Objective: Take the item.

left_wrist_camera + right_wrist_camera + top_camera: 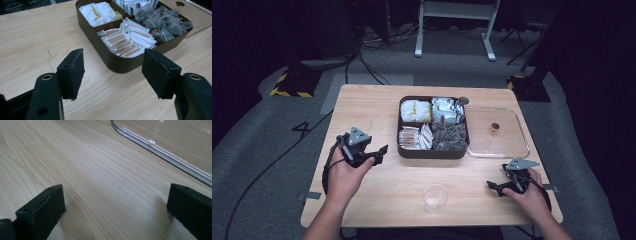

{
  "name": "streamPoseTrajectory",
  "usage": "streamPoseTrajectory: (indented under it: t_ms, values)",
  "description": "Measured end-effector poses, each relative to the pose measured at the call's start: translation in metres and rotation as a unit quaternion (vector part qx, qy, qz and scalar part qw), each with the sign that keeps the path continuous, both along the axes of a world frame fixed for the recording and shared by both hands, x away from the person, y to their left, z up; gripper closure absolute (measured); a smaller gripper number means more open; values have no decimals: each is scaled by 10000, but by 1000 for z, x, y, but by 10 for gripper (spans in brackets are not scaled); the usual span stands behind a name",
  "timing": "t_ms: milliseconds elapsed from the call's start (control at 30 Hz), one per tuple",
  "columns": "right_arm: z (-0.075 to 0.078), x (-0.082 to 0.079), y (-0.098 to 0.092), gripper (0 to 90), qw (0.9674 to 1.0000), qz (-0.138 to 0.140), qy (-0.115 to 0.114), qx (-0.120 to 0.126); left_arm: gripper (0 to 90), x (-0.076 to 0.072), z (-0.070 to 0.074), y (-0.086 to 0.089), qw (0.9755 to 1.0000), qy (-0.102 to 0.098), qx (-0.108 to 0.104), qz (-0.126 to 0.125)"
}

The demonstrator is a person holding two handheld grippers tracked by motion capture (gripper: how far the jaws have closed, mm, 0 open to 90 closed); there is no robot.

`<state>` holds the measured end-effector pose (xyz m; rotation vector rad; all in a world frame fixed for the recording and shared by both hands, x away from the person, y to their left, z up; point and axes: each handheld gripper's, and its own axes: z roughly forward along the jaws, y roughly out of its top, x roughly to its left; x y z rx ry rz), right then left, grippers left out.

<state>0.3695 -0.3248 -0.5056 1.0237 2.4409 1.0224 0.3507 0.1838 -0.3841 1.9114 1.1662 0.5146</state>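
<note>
Left gripper [379, 152] hovers released beside box [432, 152]; right gripper [493, 186] rests released on table [377, 195].

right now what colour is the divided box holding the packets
Dark brown box, best seen in the left gripper view.

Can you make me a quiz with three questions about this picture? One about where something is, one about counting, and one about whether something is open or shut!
1. Where is the clear plastic cup?
A. Inside the brown box
B. On the table near the person, between the two hands
C. On the clear lid

2. How many compartments does the brown box have?
A. Two
B. Four
C. Six

3. How are the fingers of the left gripper?
A. Open, nothing between them
B. Shut on a tea bag
C. Shut on the cup

Answers:
1. B, the high view shows it standing alone on the wooden table.
2. B, dividers split the box into four.
3. A, the left gripper view shows a wide gap with only table behind.
</note>
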Motion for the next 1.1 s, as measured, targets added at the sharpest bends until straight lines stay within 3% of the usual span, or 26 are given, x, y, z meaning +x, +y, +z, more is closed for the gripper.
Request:
streamPoseTrajectory:
  t_ms: [433, 600, 900, 967, 1000, 1100]
  values:
    - [0, 0, 0, 16, 10000, 2, -3, 3, 346, 39, 24, -21, 9996, -164, 131, -186]
    - [0, 0, 0, 16, 10000, 7, -7, 2, 347, 55, 26, -34, 9994, -247, 79, -222]
    - [0, 0, 0, 17, 10000, 8, -7, 3, 339, 74, 26, -48, 9993, -176, 110, -303]
    - [0, 0, 0, 17, 10000, 9, -6, 2, 340, 77, 26, -50, 9994, -150, 113, -291]
    - [0, 0, 0, 17, 10000, 14, -5, 5, 343, 82, 24, -54, 9996, -140, 184, -150]
    - [0, 1, -1, 17, 10000, 51, 7, 14, 345, 87, 22, -58, 9995, -148, 249, -153]
